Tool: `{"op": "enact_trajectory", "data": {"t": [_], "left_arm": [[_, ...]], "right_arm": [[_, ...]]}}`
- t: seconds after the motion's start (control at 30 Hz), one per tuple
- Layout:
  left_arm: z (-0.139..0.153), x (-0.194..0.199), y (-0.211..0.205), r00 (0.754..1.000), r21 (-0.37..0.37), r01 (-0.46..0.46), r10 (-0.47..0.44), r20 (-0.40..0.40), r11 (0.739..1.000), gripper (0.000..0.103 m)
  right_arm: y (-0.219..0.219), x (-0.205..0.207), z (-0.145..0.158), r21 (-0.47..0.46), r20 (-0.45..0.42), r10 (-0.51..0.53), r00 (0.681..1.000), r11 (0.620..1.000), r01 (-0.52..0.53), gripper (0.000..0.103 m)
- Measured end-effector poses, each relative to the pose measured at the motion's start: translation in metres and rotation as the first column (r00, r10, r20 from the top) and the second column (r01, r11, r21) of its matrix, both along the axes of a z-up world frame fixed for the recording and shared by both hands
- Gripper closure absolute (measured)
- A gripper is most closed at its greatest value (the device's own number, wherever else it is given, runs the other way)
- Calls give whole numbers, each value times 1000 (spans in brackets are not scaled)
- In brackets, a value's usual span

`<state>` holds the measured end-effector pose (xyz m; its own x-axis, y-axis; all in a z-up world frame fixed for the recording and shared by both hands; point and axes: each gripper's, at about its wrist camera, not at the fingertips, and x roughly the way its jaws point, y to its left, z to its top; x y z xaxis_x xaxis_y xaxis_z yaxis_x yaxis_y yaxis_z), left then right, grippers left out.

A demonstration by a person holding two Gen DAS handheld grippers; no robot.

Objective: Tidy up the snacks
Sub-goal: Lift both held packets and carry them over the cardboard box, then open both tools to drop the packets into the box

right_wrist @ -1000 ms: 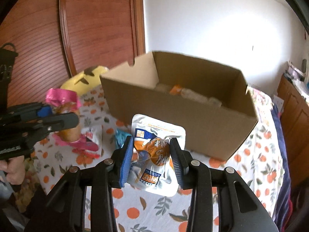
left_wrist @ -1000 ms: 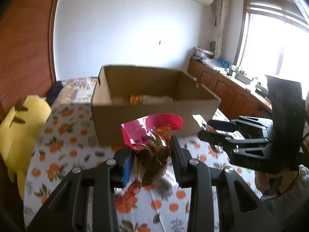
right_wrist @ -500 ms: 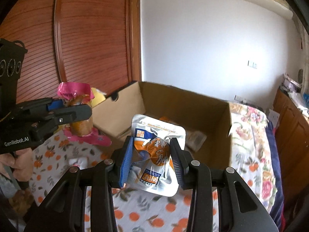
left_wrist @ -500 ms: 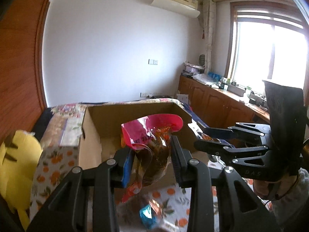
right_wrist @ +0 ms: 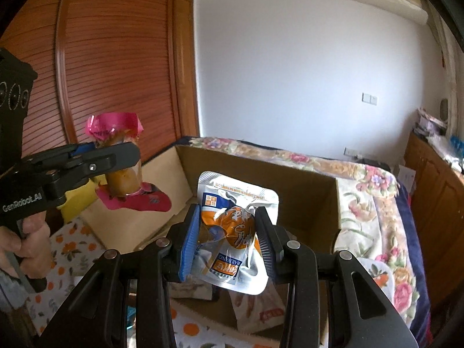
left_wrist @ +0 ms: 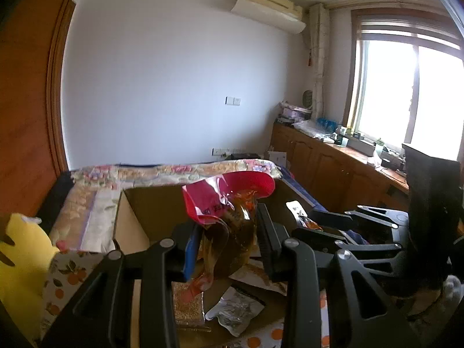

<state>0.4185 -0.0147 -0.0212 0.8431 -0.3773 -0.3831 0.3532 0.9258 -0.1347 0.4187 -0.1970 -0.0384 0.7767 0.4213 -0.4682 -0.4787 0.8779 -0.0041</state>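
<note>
Both tongs have travelled from in front of the box (right_wrist: 304, 191) to above its open top – its front wall, full in view a second ago, has dropped beneath the fingers, so release into the box looks the next step; left tongs (left_wrist: 229, 242) clenched on a pink-topped pouch (left_wrist: 229, 203) of brown food, its flared top rising to 12 o'clock above the pads and its tail hanging toward 6 o'clock; right tongs (right_wrist: 227, 239) clenched on a silver-and-orange sachet (right_wrist: 236, 220), pinched across the middle, the sealed edge standing at 12 o'clock; in the right view the left tongs (right_wrist: 127, 153) lie at 9 o'clock – the pouch (right_wrist: 123, 156) over the box's near-left corner; packets (left_wrist: 235, 313) already lie on the box floor (left_wrist: 255, 290) at 6 o'clock.
</note>
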Motion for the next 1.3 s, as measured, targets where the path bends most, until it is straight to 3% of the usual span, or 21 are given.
{"op": "enact_trajectory", "data": {"t": [0.37,0.6,0.9,1.03,1.3], "left_arm": [[-41,19,-5,997,-3,-11,11,-75,1000,69],[-57,23,-11,992,3,5,-4,-123,1000,67],[-59,18,-15,994,21,16,-14,-111,1000,64],[-58,18,-14,994,25,14,-11,-108,1000,63],[-59,16,-12,995,34,12,-8,-99,999,59]], "right_arm": [[8,24,-40,-19,-64,-11,998,1000,10,64],[5,22,-43,-18,-59,-4,998,1000,3,64],[5,20,-42,-12,-35,1,999,1000,-2,62],[7,18,-43,-19,-21,-4,1000,1000,3,51],[6,19,-45,-9,-23,1,1000,1000,-1,51]]}}
